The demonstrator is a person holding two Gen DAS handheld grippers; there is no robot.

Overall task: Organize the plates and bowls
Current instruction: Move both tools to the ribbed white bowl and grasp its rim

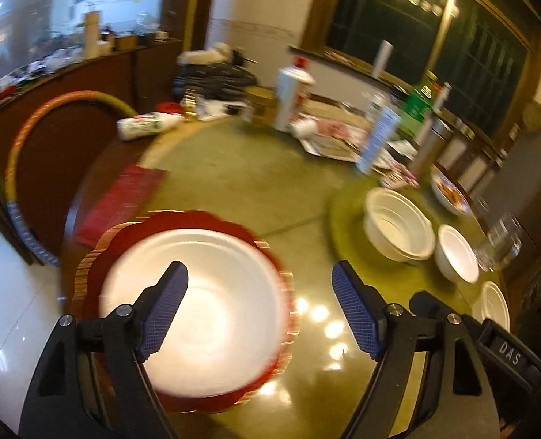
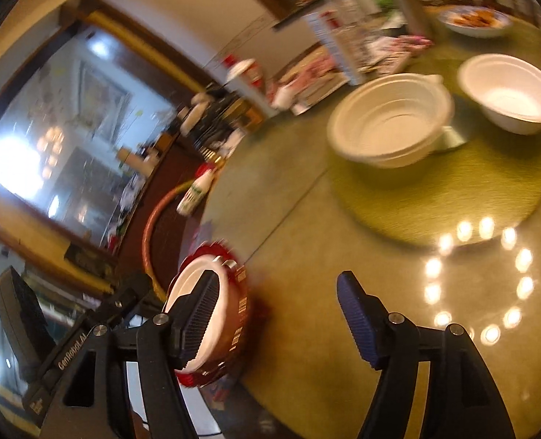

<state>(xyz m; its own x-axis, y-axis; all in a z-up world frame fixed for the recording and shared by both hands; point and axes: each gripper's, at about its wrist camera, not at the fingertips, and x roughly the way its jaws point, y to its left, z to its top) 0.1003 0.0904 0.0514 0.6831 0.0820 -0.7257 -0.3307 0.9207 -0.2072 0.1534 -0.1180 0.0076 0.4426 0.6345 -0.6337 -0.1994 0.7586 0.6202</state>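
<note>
A white plate [image 1: 212,303] lies on a red scalloped plate [image 1: 131,234] at the near left edge of the round table; both also show in the right wrist view, white plate [image 2: 193,285] and red plate [image 2: 239,314]. My left gripper [image 1: 259,311] is open just above them, its left finger over the white plate. My right gripper [image 2: 281,314] is open and empty beside the plates. A stack of white bowls [image 1: 398,228] [image 2: 391,119] stands on a green mat [image 1: 347,234] [image 2: 453,205]. A smaller white bowl [image 1: 457,254] [image 2: 511,91] sits to its right.
Another white dish [image 1: 495,305] lies at the right edge. A plate with food [image 1: 449,192] [image 2: 473,20], bottles, boxes and papers [image 1: 329,135] crowd the far side. A red placemat [image 1: 120,201] and a chair [image 1: 51,168] are on the left.
</note>
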